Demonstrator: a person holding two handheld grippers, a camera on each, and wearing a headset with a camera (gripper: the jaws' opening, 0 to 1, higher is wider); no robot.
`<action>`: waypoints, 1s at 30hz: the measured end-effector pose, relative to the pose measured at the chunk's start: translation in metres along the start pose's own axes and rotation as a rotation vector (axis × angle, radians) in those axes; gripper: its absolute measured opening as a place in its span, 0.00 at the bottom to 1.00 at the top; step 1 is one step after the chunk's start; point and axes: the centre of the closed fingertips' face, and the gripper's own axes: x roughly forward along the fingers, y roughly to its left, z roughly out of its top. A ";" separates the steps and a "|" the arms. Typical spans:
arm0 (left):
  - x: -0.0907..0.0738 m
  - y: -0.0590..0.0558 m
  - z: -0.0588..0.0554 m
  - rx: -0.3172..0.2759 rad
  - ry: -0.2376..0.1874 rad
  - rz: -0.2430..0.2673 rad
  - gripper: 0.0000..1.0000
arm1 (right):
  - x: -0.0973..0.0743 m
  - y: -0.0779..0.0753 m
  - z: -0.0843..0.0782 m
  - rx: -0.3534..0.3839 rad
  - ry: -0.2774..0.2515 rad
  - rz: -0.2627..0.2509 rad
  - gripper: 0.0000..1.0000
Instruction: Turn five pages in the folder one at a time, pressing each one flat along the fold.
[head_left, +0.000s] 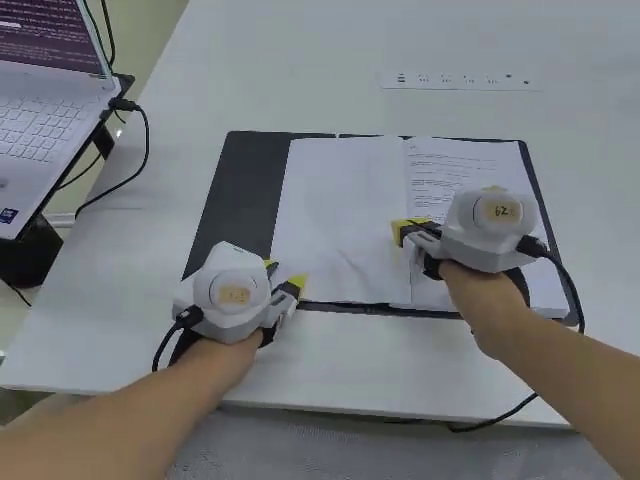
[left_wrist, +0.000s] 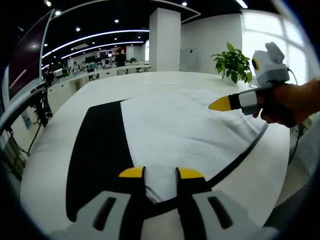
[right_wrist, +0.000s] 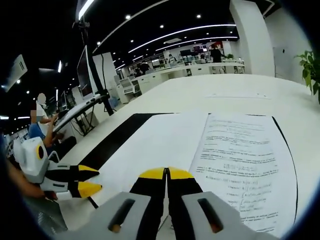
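The folder (head_left: 240, 190) lies open on the white table (head_left: 300, 60). The right claw (right_wrist: 166, 173), pinched together (nothing between its tips), sits at the fold; the left claw (left_wrist: 155, 173), narrowly parted, at the near edge.

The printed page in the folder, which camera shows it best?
The right gripper view: the printed page lies close and unobstructed beside the shut jaws, its text lines distinct. In the head view the right gripper covers its lower part. In the left gripper view it is far off, flattened, its text barely traceable.
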 end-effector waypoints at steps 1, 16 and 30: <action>0.000 0.000 0.000 -0.001 -0.001 0.000 0.23 | 0.004 -0.005 0.001 0.010 0.000 -0.006 0.00; 0.005 0.003 -0.001 -0.009 -0.015 0.009 0.22 | 0.037 -0.026 0.021 0.061 -0.035 -0.050 0.00; 0.003 0.000 0.000 -0.004 -0.021 0.008 0.22 | 0.057 -0.046 0.038 0.098 -0.070 -0.073 0.00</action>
